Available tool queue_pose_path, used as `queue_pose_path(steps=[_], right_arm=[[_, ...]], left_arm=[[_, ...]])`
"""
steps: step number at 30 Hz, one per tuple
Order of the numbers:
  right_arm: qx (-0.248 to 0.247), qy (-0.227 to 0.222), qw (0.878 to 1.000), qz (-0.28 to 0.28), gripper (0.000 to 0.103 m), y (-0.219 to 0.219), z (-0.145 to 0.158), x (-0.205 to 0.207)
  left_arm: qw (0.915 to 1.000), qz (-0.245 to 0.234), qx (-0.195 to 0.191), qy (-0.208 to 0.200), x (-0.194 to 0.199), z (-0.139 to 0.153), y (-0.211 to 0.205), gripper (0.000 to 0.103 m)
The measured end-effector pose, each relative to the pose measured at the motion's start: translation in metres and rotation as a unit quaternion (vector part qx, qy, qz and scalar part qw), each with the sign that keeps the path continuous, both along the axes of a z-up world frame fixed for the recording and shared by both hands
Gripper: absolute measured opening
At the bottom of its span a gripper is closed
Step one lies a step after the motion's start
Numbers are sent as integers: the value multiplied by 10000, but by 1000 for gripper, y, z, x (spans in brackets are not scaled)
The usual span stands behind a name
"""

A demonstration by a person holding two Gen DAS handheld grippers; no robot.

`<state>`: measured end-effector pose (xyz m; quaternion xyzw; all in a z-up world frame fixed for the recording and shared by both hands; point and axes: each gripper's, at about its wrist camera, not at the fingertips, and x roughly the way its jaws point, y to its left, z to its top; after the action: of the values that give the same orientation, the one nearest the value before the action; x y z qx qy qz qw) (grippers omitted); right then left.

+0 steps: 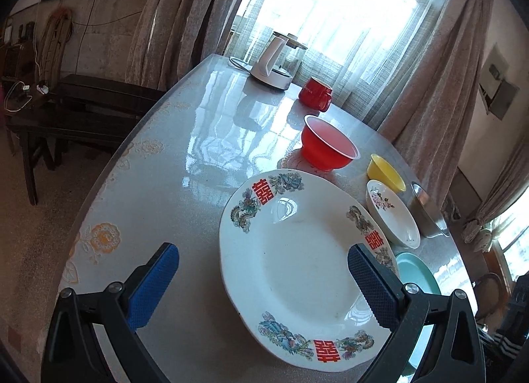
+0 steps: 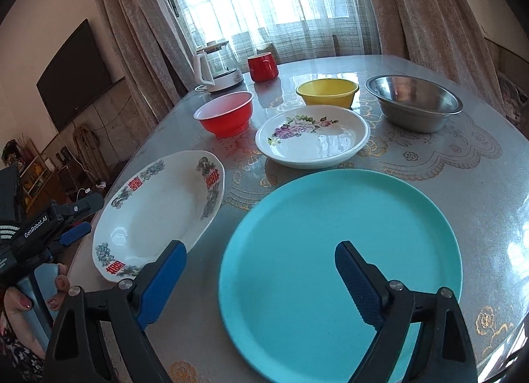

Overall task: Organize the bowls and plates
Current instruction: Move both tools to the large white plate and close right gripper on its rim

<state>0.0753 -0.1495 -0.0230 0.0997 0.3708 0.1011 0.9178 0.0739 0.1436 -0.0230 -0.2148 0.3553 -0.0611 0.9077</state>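
Plates and bowls sit on the desk (image 2: 429, 168), all apart, none stacked. Count: three plates, three bowls.

Plates: teal plate (image 2: 340, 270), white plate with red characters (image 2: 158, 214), flowered plate (image 2: 312, 140).

Bowls: red bowl (image 2: 226, 115), yellow bowl (image 2: 327, 92), steel bowl (image 2: 413, 105).

Also one red mug (image 2: 263, 67) and one kettle (image 2: 216, 67) at the far edge.

Hidden or cut off: in the left wrist view the teal plate shows only as a sliver behind the character plate; the steel bowl is half hidden and dim. Curtain glare washes out the window.

Left gripper (image 1: 263, 279): jaws released, wide, over the character plate's near-left part, gripping nothing. Right gripper (image 2: 261, 279): jaws released, above the teal plate's near-left rim, nothing between the pads.
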Motion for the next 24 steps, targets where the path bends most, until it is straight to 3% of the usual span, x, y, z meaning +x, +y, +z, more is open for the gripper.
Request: queue_pose_path(steps=[11, 17, 20, 24], right_arm=[[217, -175, 9982, 538, 91, 42, -4, 45], [74, -88, 9977, 675, 84, 58, -15, 60], [72, -50, 9977, 668, 81, 58, -19, 64], [190, 100, 9976, 651, 73, 54, -26, 70]], left_arm=[[9962, -102, -864, -10, 15, -14, 11, 103], [9954, -203, -914, -205, 15, -19, 9, 102], [9962, -295, -712, -399, 13, -16, 3, 100], [9944, -386, -822, -547, 13, -13, 2, 95]])
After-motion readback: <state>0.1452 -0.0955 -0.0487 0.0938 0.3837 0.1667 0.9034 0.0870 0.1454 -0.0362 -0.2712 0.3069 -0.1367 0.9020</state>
